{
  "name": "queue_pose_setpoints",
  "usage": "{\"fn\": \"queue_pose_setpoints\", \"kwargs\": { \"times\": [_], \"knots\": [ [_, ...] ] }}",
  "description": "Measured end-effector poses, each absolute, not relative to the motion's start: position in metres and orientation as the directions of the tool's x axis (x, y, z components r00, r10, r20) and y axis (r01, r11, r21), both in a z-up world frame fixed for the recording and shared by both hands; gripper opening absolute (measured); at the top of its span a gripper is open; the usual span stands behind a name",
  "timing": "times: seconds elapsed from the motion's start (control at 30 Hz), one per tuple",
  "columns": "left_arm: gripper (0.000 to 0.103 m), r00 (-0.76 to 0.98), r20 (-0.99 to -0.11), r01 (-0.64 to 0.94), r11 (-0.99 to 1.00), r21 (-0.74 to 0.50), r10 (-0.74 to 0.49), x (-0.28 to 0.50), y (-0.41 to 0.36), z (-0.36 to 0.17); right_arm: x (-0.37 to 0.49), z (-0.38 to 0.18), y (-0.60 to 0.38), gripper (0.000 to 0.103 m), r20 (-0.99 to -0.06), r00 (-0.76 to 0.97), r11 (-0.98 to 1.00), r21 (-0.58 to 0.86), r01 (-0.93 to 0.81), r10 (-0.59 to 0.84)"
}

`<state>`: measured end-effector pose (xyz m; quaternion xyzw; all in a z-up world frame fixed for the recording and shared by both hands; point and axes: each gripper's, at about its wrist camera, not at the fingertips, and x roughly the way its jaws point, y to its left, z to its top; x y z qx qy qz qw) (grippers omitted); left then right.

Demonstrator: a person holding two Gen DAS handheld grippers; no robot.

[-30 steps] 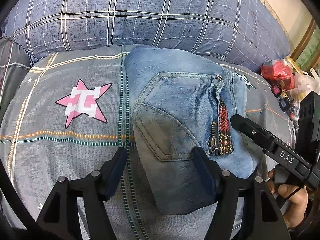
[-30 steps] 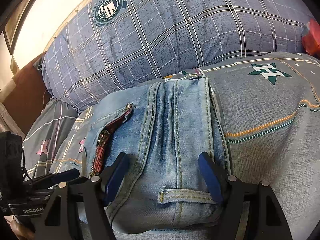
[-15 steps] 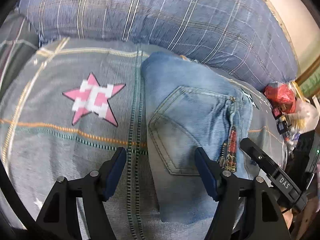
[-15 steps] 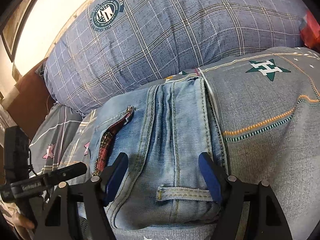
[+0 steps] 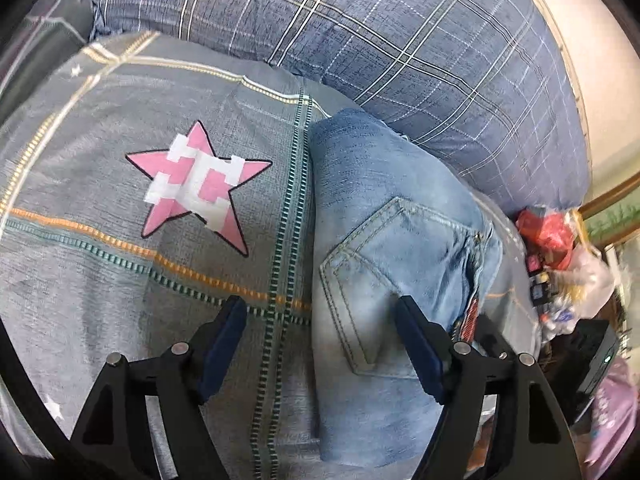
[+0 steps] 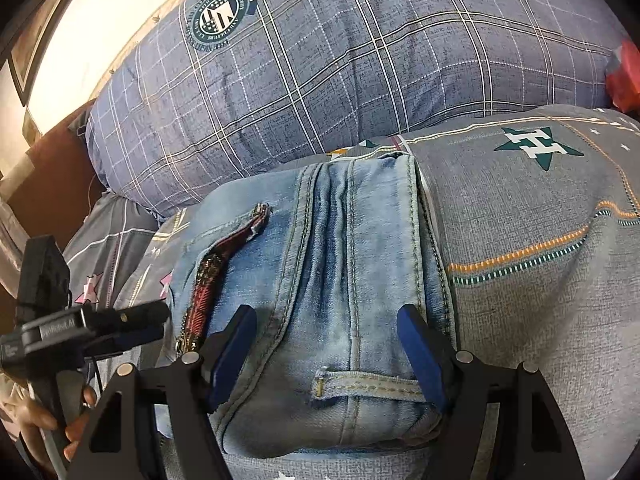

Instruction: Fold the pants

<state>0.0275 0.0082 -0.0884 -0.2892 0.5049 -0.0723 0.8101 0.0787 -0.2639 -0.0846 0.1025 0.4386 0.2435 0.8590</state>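
Fingers apart on both grippers, over folded pants (image 5: pixel 396 248) on a grey bedspread (image 5: pixel 120 280).

Left gripper (image 5: pixel 320 344): jaws opening, the pants' left edge between them, pads not pressing the denim. Beside the bundle lies a pink star (image 5: pixel 200 188); a blue plaid pillow (image 5: pixel 400 40) sits behind. Right gripper (image 6: pixel 326 352): blue fingers (image 6: pixel 420 356) spread wide astride the waistband end, not clamping it. A green star (image 6: pixel 536 146) lies far right.

You face a bed under a grey bedspread (image 5: pixel 120 280) printed with stars. Behind it lies a blue plaid pillow (image 6: pixel 360 72), with a pale, brightly lit wall (image 6: pixel 120 20) beyond. Right of the pillow sits bagged clutter (image 5: pixel 560 248).
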Motion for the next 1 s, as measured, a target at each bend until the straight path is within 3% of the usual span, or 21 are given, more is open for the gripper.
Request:
{"fn": "queue_pose_setpoints", "kwargs": {
  "times": [0.13, 0.83, 1.0],
  "knots": [
    [0.077, 0.431, -0.761, -0.145, 0.795, -0.589, -0.486, 0.039, -0.003, -0.099, 0.079, -0.085, -0.263, 0.076, -0.705, 0.496, 0.861, 0.39, -0.325, 0.507],
    [0.081, 0.438, -0.748, -0.07, 0.811, -0.581, -0.498, 0.07, -0.021, -0.1, 0.081, -0.085, -0.265, 0.076, -0.702, 0.488, 0.854, 0.407, -0.324, 0.519],
    [0.081, 0.428, -0.737, -0.063, 0.796, -0.602, -0.523, 0.059, -0.01, -0.1, 0.079, -0.067, -0.299, 0.076, -0.61, 0.581, 0.832, 0.491, -0.258, 0.539]
  ]
}}
